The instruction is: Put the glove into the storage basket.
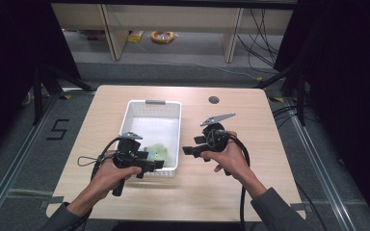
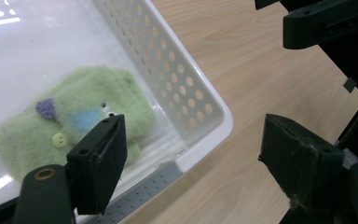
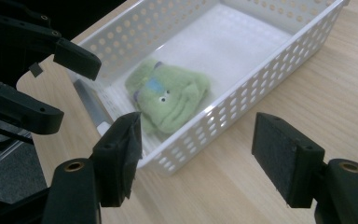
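A white perforated basket (image 1: 152, 109) stands on the wooden table (image 1: 231, 192), left of centre, its long axis running near to far. A grey handle strip sits on its far rim, and another on its near rim in the left gripper view. Inside, at the near right corner, lies a green fleece toy (image 1: 158, 153) with a yellow button, a blue patch and a purple patch. It rests flat on the basket floor, close against the near and right walls. The far part of the basket floor is bare.

The left gripper (image 1: 155, 165) hovers over the basket's near rim, above the toy's near edge. Its jaws stand wide, with nothing between them; one jaw hangs over the toy, the other over the table outside the right wall. No pad touches the toy or the rim.

The right gripper (image 1: 189, 151) is held just right of the basket, jaws pointing left toward the right wall. Its jaws are also wide and empty, clear of the wall.

The two grippers are near each other across the basket's near right corner, with a small gap between them. The table right of the basket and along the near edge is open. A dark round hole (image 1: 214, 100) sits near the far edge.
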`<control>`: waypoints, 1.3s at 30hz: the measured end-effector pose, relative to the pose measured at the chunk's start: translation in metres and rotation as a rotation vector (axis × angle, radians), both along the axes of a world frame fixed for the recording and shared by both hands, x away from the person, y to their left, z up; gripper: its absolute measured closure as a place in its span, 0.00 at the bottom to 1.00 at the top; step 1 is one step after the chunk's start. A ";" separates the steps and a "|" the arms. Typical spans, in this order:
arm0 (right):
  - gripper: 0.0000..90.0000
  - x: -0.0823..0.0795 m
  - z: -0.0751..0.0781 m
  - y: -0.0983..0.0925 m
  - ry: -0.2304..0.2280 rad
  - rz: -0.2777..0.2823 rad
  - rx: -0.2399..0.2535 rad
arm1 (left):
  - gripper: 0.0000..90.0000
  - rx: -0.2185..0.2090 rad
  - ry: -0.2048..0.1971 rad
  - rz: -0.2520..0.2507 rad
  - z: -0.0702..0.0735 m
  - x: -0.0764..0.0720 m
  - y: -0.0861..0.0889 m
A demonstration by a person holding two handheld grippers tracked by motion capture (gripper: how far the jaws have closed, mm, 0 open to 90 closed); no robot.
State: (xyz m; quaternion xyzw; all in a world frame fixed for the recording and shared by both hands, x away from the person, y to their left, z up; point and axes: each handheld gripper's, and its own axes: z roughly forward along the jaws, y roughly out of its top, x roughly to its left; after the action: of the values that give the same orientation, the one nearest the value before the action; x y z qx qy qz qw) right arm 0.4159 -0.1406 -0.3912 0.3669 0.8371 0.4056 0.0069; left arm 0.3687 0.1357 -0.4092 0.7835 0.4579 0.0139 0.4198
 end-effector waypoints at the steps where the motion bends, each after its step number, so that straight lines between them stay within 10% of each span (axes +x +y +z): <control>1: 0.38 -0.001 0.000 -0.001 -0.010 0.008 -0.003 | 0.24 0.009 0.003 -0.010 0.000 -0.001 0.001; 39: 0.33 -0.049 -0.014 -0.055 -0.080 -0.033 0.078 | 0.18 -0.048 -0.084 -0.120 -0.012 -0.042 -0.035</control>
State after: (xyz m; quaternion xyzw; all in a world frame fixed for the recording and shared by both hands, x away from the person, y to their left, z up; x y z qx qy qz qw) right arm 0.3665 -0.1953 -0.4047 0.3642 0.8135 0.4521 0.0328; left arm 0.3263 0.1008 -0.4213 0.7980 0.3922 0.0105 0.4575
